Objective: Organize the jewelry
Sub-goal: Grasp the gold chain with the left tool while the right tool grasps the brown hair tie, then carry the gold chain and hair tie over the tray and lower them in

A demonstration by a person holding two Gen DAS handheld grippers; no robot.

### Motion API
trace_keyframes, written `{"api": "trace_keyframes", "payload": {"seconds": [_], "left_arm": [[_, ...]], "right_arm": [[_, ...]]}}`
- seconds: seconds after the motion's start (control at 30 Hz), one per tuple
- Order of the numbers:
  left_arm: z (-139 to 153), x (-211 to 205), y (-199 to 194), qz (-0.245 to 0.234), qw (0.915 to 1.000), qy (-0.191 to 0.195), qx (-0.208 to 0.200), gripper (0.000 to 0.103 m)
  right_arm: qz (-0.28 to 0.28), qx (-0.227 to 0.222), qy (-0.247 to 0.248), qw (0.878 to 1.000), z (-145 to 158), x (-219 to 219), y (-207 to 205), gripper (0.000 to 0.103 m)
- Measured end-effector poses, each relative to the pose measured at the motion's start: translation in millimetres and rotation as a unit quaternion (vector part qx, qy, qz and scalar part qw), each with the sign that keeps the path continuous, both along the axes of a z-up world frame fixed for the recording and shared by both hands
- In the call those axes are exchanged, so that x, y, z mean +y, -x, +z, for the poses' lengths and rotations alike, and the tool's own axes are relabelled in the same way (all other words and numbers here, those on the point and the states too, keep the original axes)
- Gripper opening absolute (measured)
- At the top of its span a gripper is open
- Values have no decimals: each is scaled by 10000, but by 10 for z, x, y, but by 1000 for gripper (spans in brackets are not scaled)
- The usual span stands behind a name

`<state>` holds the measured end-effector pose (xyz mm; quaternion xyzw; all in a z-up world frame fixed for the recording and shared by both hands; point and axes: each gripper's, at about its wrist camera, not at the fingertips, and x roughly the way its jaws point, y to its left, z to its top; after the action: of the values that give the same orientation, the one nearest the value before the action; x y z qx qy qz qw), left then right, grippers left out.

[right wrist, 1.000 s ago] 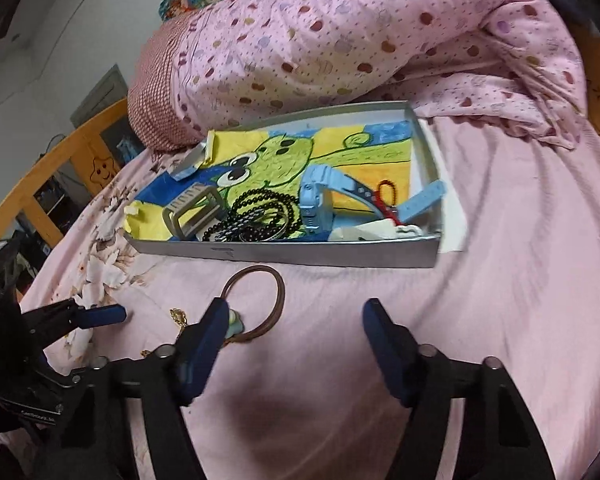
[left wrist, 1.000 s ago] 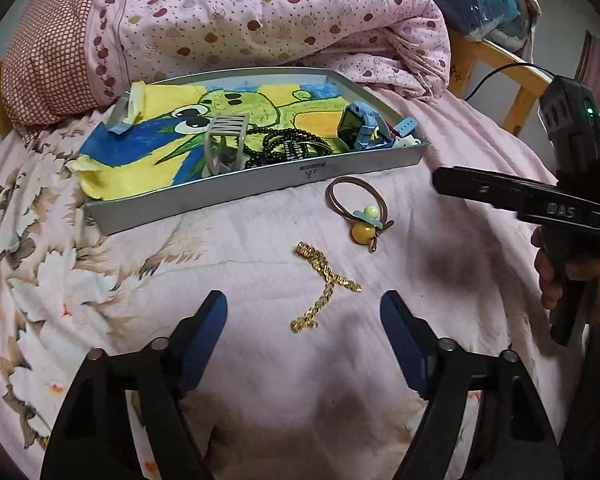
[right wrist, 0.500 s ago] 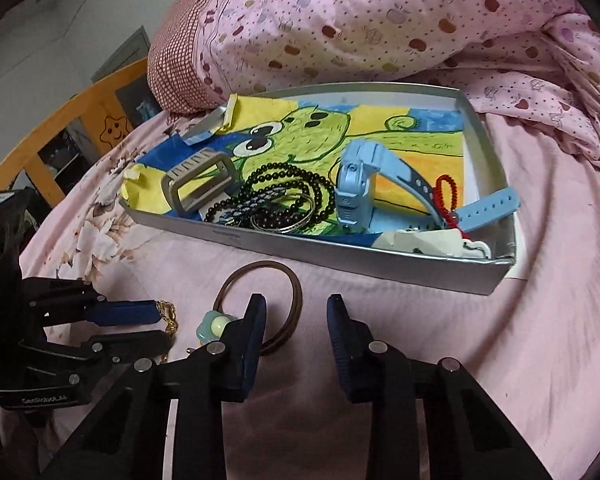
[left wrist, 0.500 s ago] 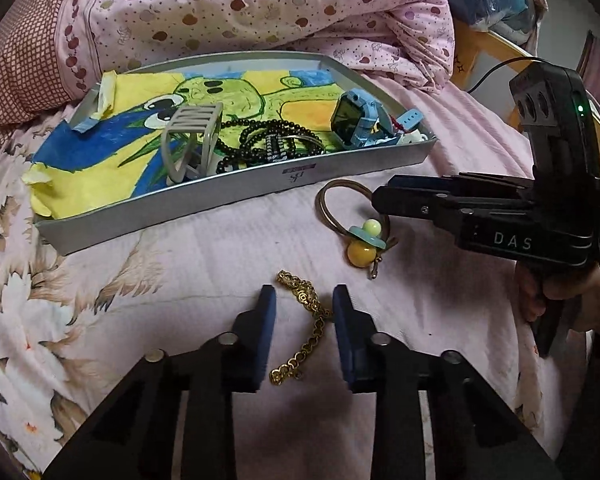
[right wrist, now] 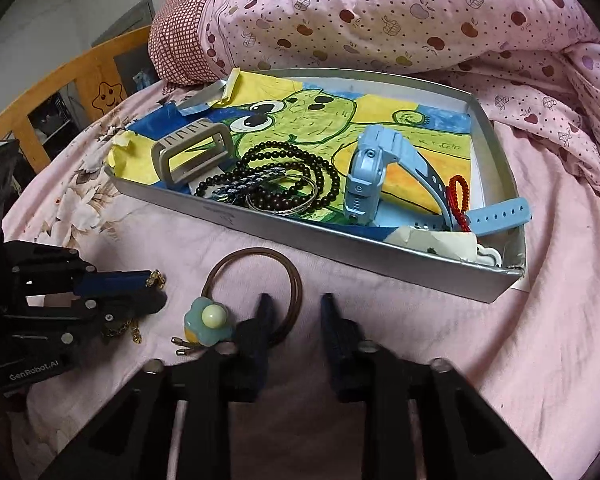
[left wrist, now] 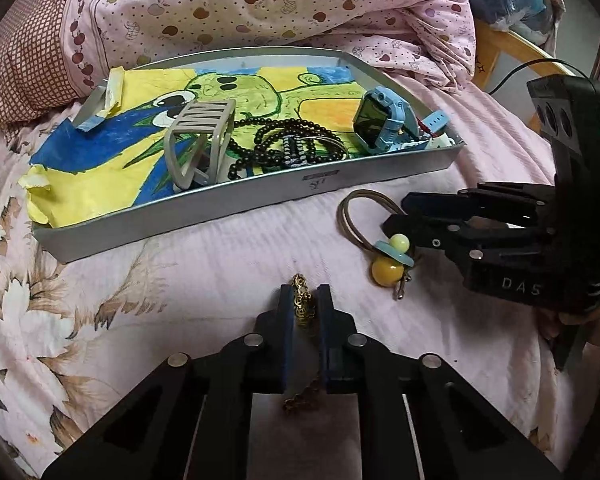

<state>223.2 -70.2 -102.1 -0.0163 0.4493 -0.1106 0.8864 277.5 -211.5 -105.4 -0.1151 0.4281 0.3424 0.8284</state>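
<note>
A gold chain (left wrist: 302,304) lies on the pink sheet, and my left gripper (left wrist: 303,300) has its closing jaws pinched on its upper part. From the right wrist the same chain (right wrist: 156,279) pokes out of the left gripper (right wrist: 158,290). A brown hair tie (right wrist: 252,256) with a green flower charm lies just before the tray. My right gripper (right wrist: 296,308) is closing around the loop's near side. The band touches its left finger (right wrist: 264,320), and bare sheet shows in the gap. The left wrist view has the right gripper (left wrist: 396,216) over the hair tie (left wrist: 350,216).
A grey tray (left wrist: 220,216) lined with a frog drawing holds a grey hair claw (left wrist: 198,140), black bead strands (right wrist: 284,176), a blue watch (right wrist: 368,176) and a red bead loop (right wrist: 458,196). A pink spotted quilt (right wrist: 380,20) is piled behind it. A wooden bed rail (right wrist: 80,76) stands at the left.
Both grippers went from wide open to nearly closed. The left one slid forward and pinched the gold chain. The right one moved down and left onto the hair tie's loop.
</note>
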Motion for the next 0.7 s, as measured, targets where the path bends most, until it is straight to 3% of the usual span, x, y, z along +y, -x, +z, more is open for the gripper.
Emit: {"api": "trace_keyframes", "payload": {"seconds": [0.13,0.33,0.7], "left_arm": [[19,4,18,45,10000,6,-47,8],[109,32,57,142,9998,18,-172,8],[526,53,45,297,9974,99,-647,7]], "right_arm": [[9,-60,8,10000,15,-2,37,6],[-42,-338,-154,9993,172,-24,129,5],[-201,-1112,-677,9913,646,-117,244,5]]}}
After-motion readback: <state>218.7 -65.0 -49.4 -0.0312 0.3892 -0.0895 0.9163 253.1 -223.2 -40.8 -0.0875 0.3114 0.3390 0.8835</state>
